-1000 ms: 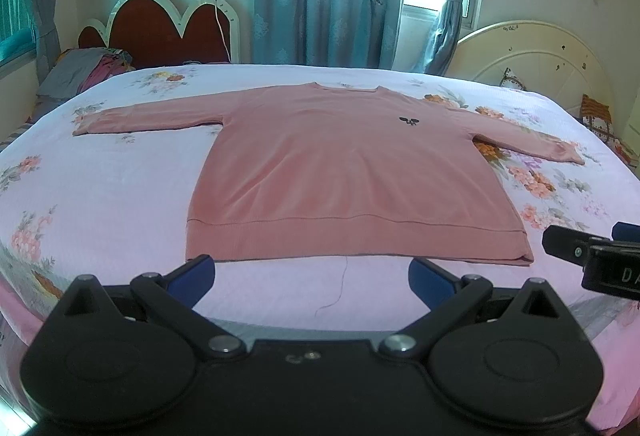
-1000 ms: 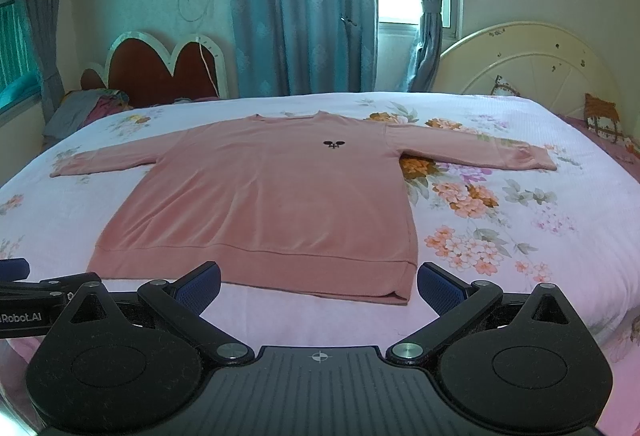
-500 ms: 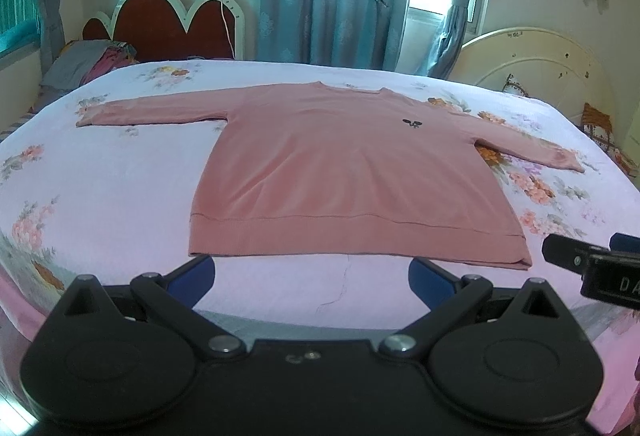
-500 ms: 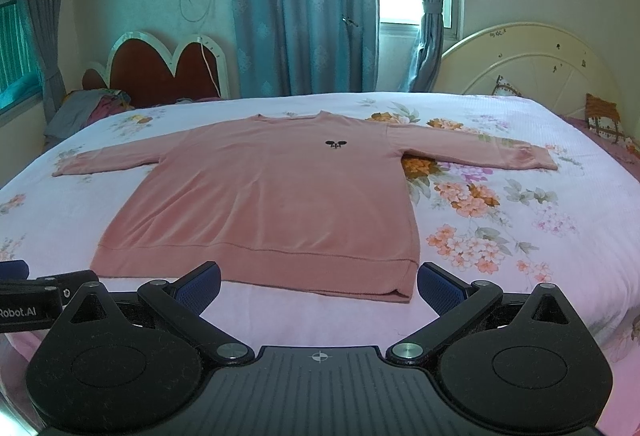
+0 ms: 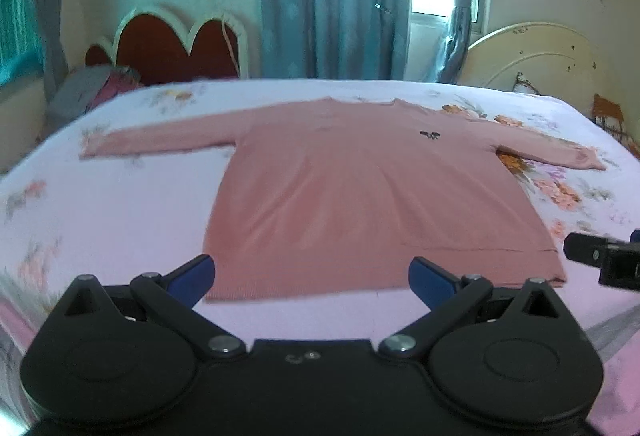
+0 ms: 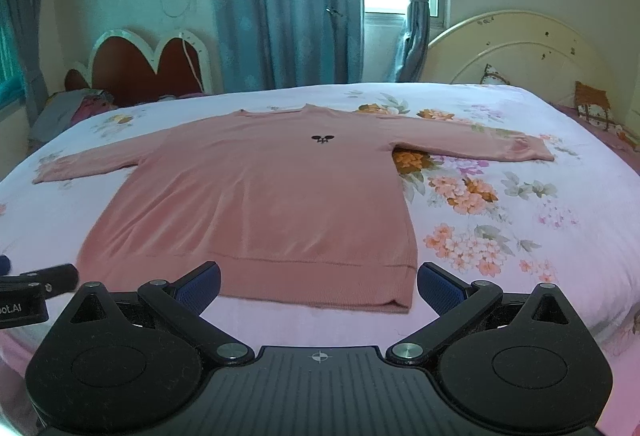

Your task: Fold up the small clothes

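Observation:
A pink long-sleeved sweater lies flat and face up on the bed, sleeves spread out, with a small black logo on the chest; it also shows in the right wrist view. My left gripper is open and empty, just above the hem's left part. My right gripper is open and empty, just above the hem's right part. The right gripper's tip shows at the right edge of the left wrist view. The left gripper's tip shows at the left edge of the right wrist view.
The bed has a pale pink floral sheet. A cream headboard stands at the right and a red scalloped headboard at the back left. A pile of clothes lies at the far left. Blue curtains hang behind.
Both grippers have moved forward toward the sweater's hem, which now sits right at their fingertips. The left view is blurred by motion. Both stay open.

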Demonstrator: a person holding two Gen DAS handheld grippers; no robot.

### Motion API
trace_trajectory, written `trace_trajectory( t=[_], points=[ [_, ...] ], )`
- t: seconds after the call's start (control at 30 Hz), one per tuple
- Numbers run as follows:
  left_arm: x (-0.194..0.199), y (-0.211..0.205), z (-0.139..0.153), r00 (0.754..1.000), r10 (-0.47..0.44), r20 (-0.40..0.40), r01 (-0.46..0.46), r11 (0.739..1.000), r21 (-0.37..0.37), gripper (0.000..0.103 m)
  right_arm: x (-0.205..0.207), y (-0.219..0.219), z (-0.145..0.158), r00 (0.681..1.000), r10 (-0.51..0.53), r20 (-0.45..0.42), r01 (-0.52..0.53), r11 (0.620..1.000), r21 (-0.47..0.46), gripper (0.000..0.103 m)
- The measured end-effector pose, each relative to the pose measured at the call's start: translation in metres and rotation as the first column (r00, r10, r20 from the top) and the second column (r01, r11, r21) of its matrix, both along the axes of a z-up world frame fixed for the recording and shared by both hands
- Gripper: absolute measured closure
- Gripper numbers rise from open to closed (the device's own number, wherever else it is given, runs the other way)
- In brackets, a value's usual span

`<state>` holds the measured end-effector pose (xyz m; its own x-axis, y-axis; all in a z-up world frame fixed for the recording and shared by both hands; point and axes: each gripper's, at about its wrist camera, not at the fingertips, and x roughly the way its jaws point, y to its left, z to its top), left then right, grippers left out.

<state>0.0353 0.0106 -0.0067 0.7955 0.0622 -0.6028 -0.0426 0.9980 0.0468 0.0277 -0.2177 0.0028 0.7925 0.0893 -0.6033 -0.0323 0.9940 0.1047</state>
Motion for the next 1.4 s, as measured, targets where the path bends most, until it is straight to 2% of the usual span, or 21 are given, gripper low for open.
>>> trace_trajectory(
  t=[0.07,0.13,0.23,0.33,0.43,0.6,0.67,0.83,1.0,1.1,1.23,1.3,1.4],
  points=[
    [0.01,0.002,-0.001,1.0,-0.007,0.021,0.007,1.0,-0.01,0.0,0.012,0.001,-0.001,1.0,-0.011,0.0,0.011,1.0,-0.003,0.0],
    [0.02,0.008,-0.002,0.999,-0.002,0.05,0.005,0.998,-0.065,0.0,0.026,0.003,-0.003,1.0,-0.022,-0.003,0.022,1.0,-0.006,0.0],
    [0.043,0.023,-0.007,0.996,0.059,0.062,-0.049,0.989,-0.143,0.0,0.048,0.008,-0.004,0.999,-0.038,-0.002,0.038,0.999,-0.012,0.0],
    [0.072,0.032,-0.006,0.998,0.056,0.041,-0.051,0.993,-0.109,0.0,0.07,0.013,-0.004,0.999,-0.052,-0.002,0.052,0.998,-0.02,0.0],
    [0.097,0.038,-0.002,1.0,0.0,0.013,0.001,0.996,-0.086,0.0,0.09,0.022,0.001,0.998,-0.059,0.002,0.059,0.998,-0.03,0.0],
    [0.121,0.04,0.0,0.996,-0.088,0.014,0.089,0.994,-0.059,0.0,0.121,0.036,0.008,0.997,-0.074,0.019,0.074,0.996,-0.041,0.0],
    [0.129,0.043,-0.003,0.992,-0.123,0.021,0.124,0.989,-0.083,0.0,0.132,0.04,0.008,0.996,-0.081,0.023,0.082,0.995,-0.051,0.0],
    [0.154,0.049,-0.012,0.989,-0.146,-0.006,0.143,0.978,-0.155,0.0,0.154,0.034,0.004,0.994,-0.105,0.013,0.105,0.991,-0.083,0.0],
    [0.181,0.043,-0.021,0.986,-0.168,-0.017,0.16,0.964,-0.212,0.0,0.176,-0.009,0.001,0.986,-0.166,0.006,0.166,0.984,-0.062,0.0],
    [0.199,0.028,-0.026,0.987,-0.162,-0.022,0.155,0.968,-0.197,0.0,0.186,-0.044,0.002,0.974,-0.223,0.029,0.224,0.973,-0.049,0.0],
    [0.227,-0.002,-0.032,0.979,-0.196,-0.048,0.185,0.966,-0.182,0.0,0.211,-0.107,-0.007,0.952,-0.303,0.026,0.303,0.953,0.022,0.0],
    [0.242,-0.015,-0.035,0.974,-0.219,-0.065,0.201,0.957,-0.209,0.0,0.225,-0.141,-0.013,0.94,-0.34,0.02,0.339,0.939,0.056,0.0],
    [0.263,-0.041,-0.039,0.978,-0.195,-0.077,0.177,0.965,-0.191,0.0,0.248,-0.198,-0.022,0.918,-0.396,0.005,0.393,0.915,0.092,0.001]
  ],
)
